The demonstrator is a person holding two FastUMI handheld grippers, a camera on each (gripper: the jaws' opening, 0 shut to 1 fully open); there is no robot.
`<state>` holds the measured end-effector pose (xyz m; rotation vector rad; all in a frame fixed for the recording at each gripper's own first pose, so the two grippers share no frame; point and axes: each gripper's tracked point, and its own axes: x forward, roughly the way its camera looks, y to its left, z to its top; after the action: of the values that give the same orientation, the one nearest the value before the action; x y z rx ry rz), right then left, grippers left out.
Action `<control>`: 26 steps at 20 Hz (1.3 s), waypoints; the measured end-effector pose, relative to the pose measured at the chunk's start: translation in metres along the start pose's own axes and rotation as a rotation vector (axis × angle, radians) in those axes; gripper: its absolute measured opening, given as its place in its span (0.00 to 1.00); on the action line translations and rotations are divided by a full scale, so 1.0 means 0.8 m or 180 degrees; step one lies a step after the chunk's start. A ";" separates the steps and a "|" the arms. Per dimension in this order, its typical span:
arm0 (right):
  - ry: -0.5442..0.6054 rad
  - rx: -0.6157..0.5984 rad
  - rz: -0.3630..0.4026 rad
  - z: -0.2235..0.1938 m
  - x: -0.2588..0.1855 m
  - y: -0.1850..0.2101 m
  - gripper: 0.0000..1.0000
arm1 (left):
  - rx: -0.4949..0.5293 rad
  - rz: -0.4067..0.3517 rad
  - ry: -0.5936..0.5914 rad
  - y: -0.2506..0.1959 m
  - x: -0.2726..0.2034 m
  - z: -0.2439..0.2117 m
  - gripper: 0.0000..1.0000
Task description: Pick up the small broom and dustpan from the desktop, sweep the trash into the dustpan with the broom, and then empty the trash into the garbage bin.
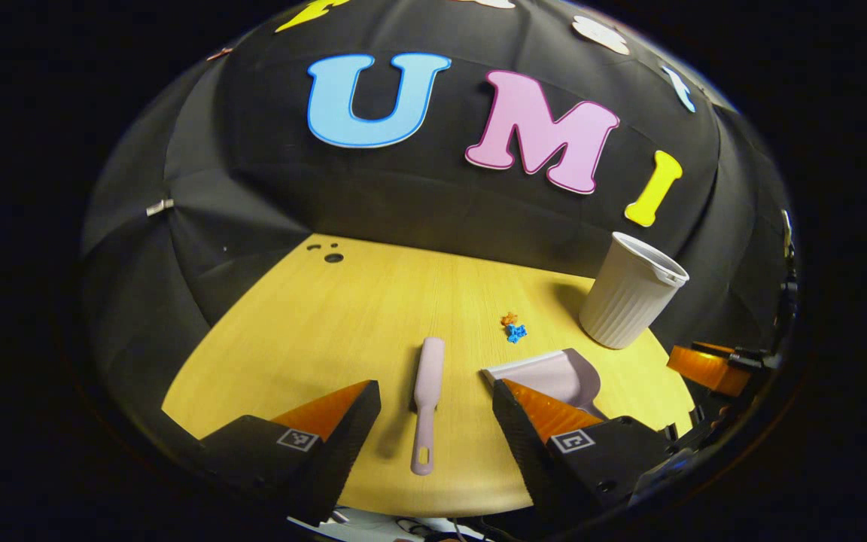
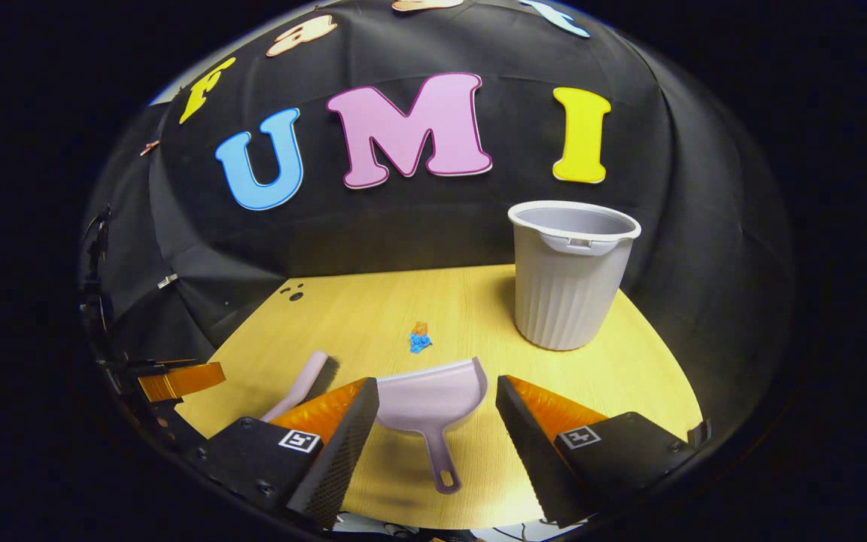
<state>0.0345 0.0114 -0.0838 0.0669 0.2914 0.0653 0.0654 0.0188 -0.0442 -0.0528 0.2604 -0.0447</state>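
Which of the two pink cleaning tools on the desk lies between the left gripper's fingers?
The broom, the long thin one. It lies on the desk between the open fingers of the left gripper, untouched; the wide-scooped dustpan lies between the right gripper's.

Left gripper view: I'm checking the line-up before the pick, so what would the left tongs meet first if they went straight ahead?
Probably the broom, lying on the desk between the open left tongs, handle end nearest. Depth is hard to judge here.

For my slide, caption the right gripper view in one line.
Open right claw poised over the pink dustpan lying on the desk, trash bits and grey bin beyond.
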 end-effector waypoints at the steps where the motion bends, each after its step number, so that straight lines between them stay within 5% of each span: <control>1: 0.0041 0.0040 -0.0014 -0.002 0.003 -0.003 0.99 | -0.0013 -0.0003 0.0079 0.003 0.009 -0.002 0.96; 10: 0.0436 0.0108 0.0050 -0.039 0.038 0.006 0.99 | 0.0298 -0.0016 0.1161 0.016 0.097 -0.091 0.96; 19: 0.0807 0.0028 0.0155 -0.084 0.044 0.010 0.99 | 0.0695 0.0203 0.1768 0.034 0.181 -0.149 0.93; 23: 0.0956 0.0078 0.0140 -0.098 0.048 0.005 0.99 | 0.0625 0.0256 0.1876 0.037 0.198 -0.162 0.83; 26: 0.1130 0.0106 0.0174 -0.119 0.054 0.008 0.99 | 0.0759 0.0269 0.1838 0.039 0.204 -0.161 0.60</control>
<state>0.0480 0.0261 -0.1866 0.0965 0.6456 0.1271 0.1906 0.0359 -0.2117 0.2122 0.8319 -0.0055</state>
